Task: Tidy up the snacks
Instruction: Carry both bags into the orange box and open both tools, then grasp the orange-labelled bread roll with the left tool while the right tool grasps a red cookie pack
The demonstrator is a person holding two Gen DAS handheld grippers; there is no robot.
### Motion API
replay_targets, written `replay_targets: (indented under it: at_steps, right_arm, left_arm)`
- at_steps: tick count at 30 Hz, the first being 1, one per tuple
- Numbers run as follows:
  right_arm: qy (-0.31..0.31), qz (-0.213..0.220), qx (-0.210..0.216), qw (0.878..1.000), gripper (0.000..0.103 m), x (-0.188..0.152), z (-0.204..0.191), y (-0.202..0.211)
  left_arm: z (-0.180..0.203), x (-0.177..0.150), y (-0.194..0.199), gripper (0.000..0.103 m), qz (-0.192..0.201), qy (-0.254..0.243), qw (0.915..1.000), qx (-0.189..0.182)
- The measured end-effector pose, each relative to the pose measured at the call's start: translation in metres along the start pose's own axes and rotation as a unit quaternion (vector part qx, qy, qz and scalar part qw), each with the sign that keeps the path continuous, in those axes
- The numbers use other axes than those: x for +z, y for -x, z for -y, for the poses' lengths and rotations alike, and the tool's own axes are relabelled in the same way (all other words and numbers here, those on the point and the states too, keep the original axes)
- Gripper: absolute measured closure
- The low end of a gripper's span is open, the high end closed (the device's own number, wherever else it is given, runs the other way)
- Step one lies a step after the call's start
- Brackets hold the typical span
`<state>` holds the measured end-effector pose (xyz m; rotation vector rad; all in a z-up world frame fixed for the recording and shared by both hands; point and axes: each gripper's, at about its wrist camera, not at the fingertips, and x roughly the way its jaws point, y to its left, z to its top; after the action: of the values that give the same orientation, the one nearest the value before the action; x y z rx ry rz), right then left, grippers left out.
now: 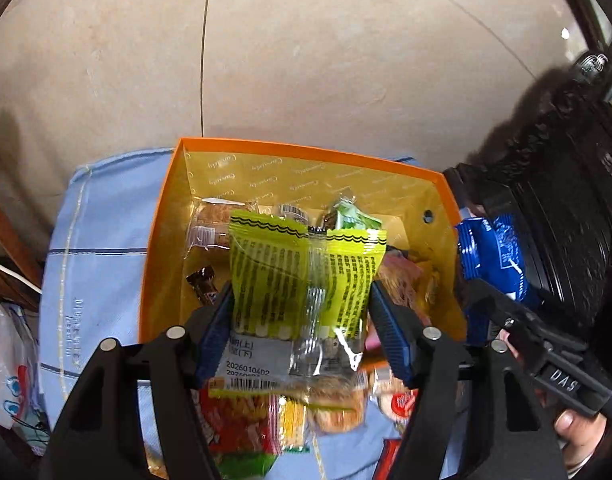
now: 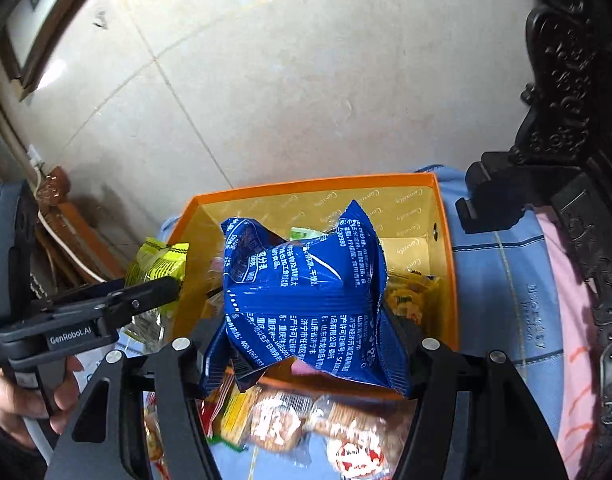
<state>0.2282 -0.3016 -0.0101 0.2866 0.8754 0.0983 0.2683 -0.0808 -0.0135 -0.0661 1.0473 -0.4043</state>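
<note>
Snacks in hand: the left tool (image 1: 302,320) is clamped on a yellow-green packet (image 1: 306,276); the right tool (image 2: 306,344) is clamped on a blue packet (image 2: 306,296).
Orange box (image 1: 162,240): it stands open on a light blue cloth (image 1: 102,248), with several small snacks already on its bottom.
Key relation, left: the yellow-green packet hangs over the near wall of the orange box, its long axis running away from the tool toward the far wall; the box opening is ahead and below.
Key relation, right: the blue packet is also above the near part of the box, with the opening straight ahead and below.
Which hand is nearer: I cannot tell with certainty; both seem about equally close, the left tool over the left half of the box, the right tool at its right side.
Loose snacks (image 2: 306,428): more packets lie on the cloth just before the near wall of the box.
Next move, my judgement: lower each packet forward into the box, then release.
</note>
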Motion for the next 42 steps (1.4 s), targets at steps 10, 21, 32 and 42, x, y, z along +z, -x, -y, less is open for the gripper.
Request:
replay_targets:
  at_steps: [10, 21, 32, 42]
  right_arm:
    - [-0.066, 0.007, -0.008, 0.998, 0.010, -0.031, 0.025, 0.004]
    - [-0.067, -0.071, -0.020, 0.995, 0.009, -0.141, 0.033, 0.034]
    - [-0.065, -0.129, 0.009, 0.989, 0.009, -0.194, 0.006, 0.037]
    - [-0.043, -0.148, 0.023, 0.988, 0.009, -0.209, -0.016, 0.040]
  left_arm:
    - [-0.030, -0.027, 0.000, 0.005, -0.006, 0.029, 0.9993, 0.024]
    - [-0.076, -0.146, 0.022, 0.005, -0.060, 0.016, 0.9945, 0.085]
    - [-0.116, -0.232, 0.028, 0.005, -0.115, 0.050, 0.9849, 0.119]
    - [-0.159, -0.241, 0.016, 0.005, -0.121, 0.175, 0.9709, 0.110]
